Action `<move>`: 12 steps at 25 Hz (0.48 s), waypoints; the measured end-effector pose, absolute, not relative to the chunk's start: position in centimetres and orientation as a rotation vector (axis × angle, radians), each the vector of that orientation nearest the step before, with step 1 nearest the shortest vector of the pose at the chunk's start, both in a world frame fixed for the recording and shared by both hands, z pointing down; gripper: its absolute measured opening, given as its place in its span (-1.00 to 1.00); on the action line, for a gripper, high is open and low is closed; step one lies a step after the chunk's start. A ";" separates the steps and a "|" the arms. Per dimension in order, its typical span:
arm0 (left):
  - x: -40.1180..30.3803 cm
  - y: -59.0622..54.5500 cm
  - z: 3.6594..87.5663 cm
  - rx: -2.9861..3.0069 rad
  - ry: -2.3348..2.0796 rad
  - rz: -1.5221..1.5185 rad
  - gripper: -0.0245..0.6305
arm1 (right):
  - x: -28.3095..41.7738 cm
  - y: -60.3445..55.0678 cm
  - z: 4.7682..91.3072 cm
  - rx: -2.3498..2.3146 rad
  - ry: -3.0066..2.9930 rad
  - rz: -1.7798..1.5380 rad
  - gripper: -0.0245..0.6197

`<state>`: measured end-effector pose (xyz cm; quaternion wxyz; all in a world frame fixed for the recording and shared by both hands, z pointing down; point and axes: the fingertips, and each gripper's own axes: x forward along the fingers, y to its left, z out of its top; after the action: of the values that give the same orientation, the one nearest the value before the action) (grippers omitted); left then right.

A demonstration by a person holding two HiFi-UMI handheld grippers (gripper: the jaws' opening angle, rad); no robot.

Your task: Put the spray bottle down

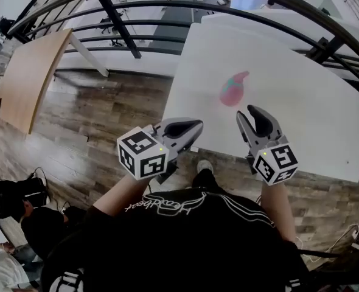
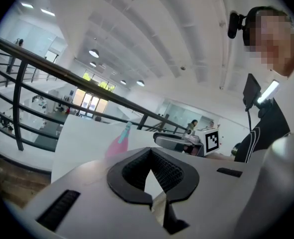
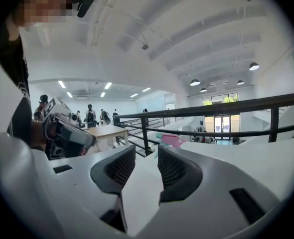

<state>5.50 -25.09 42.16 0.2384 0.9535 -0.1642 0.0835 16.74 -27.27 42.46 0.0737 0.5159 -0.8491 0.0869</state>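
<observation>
The pink spray bottle [image 1: 232, 90] with a teal nozzle rests on the white table [image 1: 301, 114], apart from both grippers. The left gripper view shows the bottle [image 2: 117, 143] beyond the jaws, and the right gripper view has the bottle [image 3: 173, 140] far ahead. My left gripper [image 1: 198, 125] hovers at the table's near left corner, its tips meeting with nothing between them. My right gripper [image 1: 245, 110] hangs over the table's near edge, just short of the bottle, jaws a little apart and empty. Each gripper view also catches the other gripper: the right gripper [image 2: 187, 141] and the left gripper [image 3: 67, 131].
A black curved railing [image 1: 167, 8] runs behind the table. A wooden table [image 1: 27, 78] stands at the far left on a wood floor [image 1: 106, 120]. People sit at the lower left [image 1: 15, 218]. The person's black shirt [image 1: 185, 236] fills the bottom of the head view.
</observation>
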 end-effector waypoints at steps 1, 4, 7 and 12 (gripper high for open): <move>5.3 -24.2 41.5 2.627 -0.433 0.221 -0.91 | 16.1 -26.0 41.7 1.533 -2.570 0.268 -0.52; 4.8 -21.9 39.3 2.672 -0.394 0.195 -0.91 | 14.6 -22.6 39.6 1.510 -2.597 0.265 -0.61; 4.1 -19.9 37.1 2.714 -0.359 0.164 -0.91 | 13.4 -19.6 37.7 1.517 -2.621 0.267 -0.82; 2.9 -16.3 34.2 2.756 -0.277 0.127 -0.91 | 10.2 -15.0 34.9 1.443 -2.742 0.386 -0.87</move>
<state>2.89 -16.31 34.18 0.1835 0.9771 -0.0981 0.0452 10.23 -14.98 34.89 0.0096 0.4621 -0.8781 0.1237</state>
